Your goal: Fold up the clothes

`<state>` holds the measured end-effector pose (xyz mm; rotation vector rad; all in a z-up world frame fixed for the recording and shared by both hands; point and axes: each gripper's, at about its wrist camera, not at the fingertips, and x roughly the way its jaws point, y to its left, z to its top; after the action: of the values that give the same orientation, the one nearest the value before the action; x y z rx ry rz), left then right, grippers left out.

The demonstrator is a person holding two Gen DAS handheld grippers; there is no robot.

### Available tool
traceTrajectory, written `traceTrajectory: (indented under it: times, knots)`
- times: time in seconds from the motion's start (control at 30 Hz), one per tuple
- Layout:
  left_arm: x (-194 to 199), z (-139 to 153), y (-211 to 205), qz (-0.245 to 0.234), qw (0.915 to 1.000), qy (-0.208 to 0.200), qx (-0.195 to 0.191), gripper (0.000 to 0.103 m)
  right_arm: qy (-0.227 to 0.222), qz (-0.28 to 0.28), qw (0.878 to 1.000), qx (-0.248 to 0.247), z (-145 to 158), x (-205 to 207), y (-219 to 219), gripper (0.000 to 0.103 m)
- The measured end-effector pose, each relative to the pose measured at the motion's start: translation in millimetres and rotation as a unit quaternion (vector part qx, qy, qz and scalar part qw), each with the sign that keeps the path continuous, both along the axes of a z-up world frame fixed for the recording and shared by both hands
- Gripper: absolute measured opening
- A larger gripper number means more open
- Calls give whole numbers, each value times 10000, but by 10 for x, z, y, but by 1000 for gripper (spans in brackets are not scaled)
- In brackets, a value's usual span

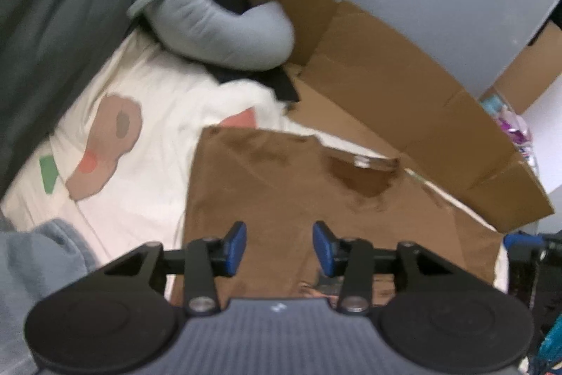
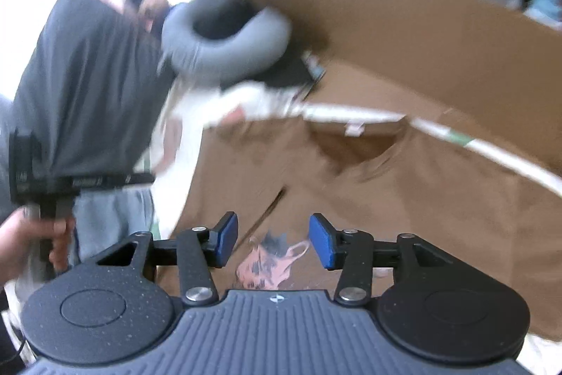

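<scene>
A brown T-shirt (image 1: 281,185) lies flat on a white sheet (image 1: 147,115), its neck opening toward the cardboard at the far side. My left gripper (image 1: 279,248) hangs above the shirt's lower part, blue pads apart, nothing between them. In the right wrist view the same brown T-shirt (image 2: 404,199) fills the middle, with a pink and black print (image 2: 270,262) near its lower part. My right gripper (image 2: 274,241) is open above that print, holding nothing. A hand (image 2: 31,241) at the left edge holds the other gripper's handle.
A grey curved pillow (image 1: 210,20) lies at the far end of the sheet. Flattened cardboard (image 1: 404,86) lines the right side. A dark grey cushion (image 1: 52,23) stands along the left. A grey garment (image 1: 38,262) lies at the near left.
</scene>
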<state>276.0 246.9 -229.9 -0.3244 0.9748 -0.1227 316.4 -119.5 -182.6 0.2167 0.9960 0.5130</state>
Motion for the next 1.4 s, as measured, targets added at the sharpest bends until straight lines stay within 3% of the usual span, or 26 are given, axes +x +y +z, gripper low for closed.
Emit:
traceTrajectory:
  times: [0.2, 0.47, 0.73, 1.03, 1.4]
  knots:
    - [-2, 883, -378, -139, 9996, -136, 202, 52, -2, -815, 9958, 412, 796, -92, -682, 62]
    - [-99, 2008, -992, -532, 9974, -330, 348, 60, -396, -1459, 9876, 425, 1877, -408, -1462, 69]
    - [-184, 2684, -1564, -781, 9938, -416, 668, 65, -643, -1691, 9833, 205, 2653, -820, -2146, 75]
    - [-306, 2866, -2100, -1035, 9921, -125, 701, 69, -568, -1760, 9827, -48, 2754, -1312, -2752, 78]
    - [-425, 2479, -2684, -1365, 9886, 272, 573, 69, -88, -1798, 9832, -289, 2221, -1770, -3403, 78]
